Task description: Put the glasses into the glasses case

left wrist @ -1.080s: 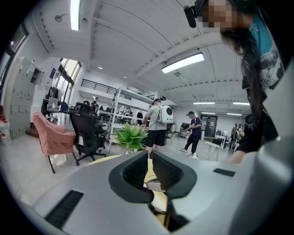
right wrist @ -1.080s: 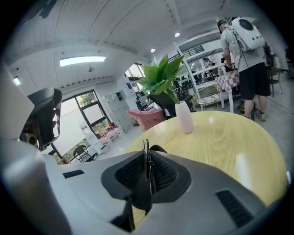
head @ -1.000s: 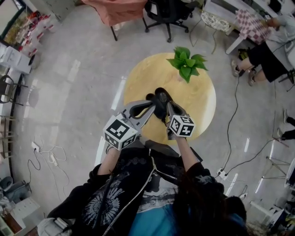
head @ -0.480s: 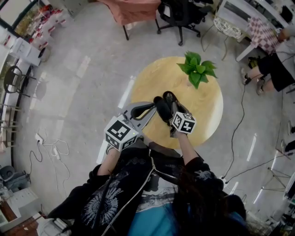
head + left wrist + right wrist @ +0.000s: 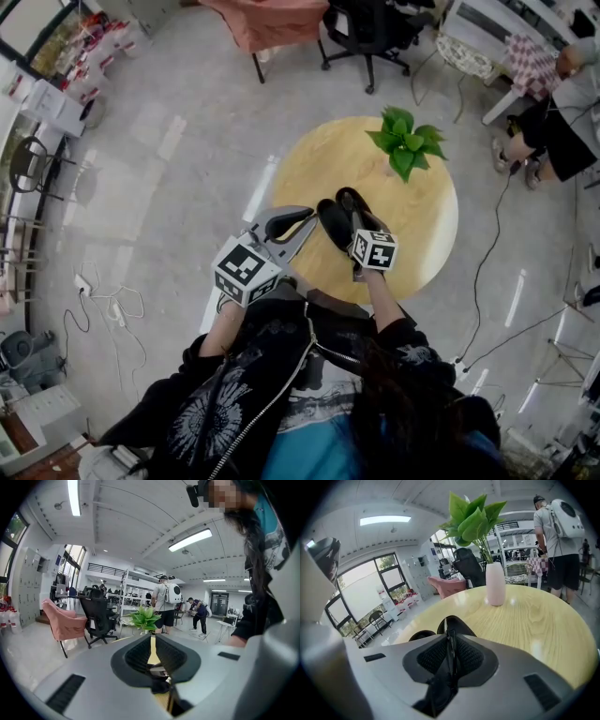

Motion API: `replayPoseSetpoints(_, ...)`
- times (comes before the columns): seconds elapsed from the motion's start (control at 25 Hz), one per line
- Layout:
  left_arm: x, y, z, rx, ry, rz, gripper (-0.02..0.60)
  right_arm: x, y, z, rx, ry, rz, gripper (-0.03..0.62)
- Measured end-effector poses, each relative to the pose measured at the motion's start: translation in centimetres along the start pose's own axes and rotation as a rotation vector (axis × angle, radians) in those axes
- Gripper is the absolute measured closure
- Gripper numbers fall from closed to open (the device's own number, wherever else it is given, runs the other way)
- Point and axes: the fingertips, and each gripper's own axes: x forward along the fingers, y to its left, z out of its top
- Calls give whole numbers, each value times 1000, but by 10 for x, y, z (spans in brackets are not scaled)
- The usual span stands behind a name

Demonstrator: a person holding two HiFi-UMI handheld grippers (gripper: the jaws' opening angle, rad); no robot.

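On the round wooden table (image 5: 417, 220) lies a black glasses case (image 5: 334, 225), open, its two oval halves side by side. My right gripper (image 5: 355, 218) hovers over the case, shut on the black glasses (image 5: 449, 645), whose thin frame stands upright between the jaws (image 5: 450, 637). Past those jaws the case (image 5: 458, 625) shows on the wood. My left gripper (image 5: 310, 215) sits just left of the case with its tips beside the left half; whether they touch it I cannot tell. Its jaws (image 5: 152, 641) are shut to a thin slit.
A green plant (image 5: 405, 142) in a pale pink vase (image 5: 495, 584) stands at the table's far side. A pink armchair (image 5: 272, 19) and a black office chair (image 5: 370, 28) stand beyond the table. Cables trail on the floor; people are at the far right.
The head view has shifted a little, so the table sits further right in frame. Both grippers keep about the same places by the case; the right one still grips the glasses.
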Motion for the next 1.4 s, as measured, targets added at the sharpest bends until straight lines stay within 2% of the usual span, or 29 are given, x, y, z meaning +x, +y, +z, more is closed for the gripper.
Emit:
replayPoseSetpoints(0.08, -1, 1, 0, 2, 1, -4, 546, 1, 1, -3, -7, 16, -3, 532)
replayPoseSetpoints(0.24, -4, 2, 1, 4, -2, -14, 546, 0, 5, -7, -1, 34, 5, 464)
replayPoseSetpoints(0.6, -7, 1, -1, 19, 1, -40, 546, -10, 7, 7, -44, -21, -29, 462)
replayPoseSetpoints(0.8, -5, -2, -1, 21, 2, -61, 546, -19, 7, 15, -26, -59, -36, 462)
replayPoseSetpoints(1.28, -3, -9, -2, 22, 1, -120, 546, -52, 24, 30, -21, -109, 15, 468)
replayPoseSetpoints(1.4, -4, -10, -2, 22, -3, -141, 546, -66, 34, 37, 11, -127, 42, 470)
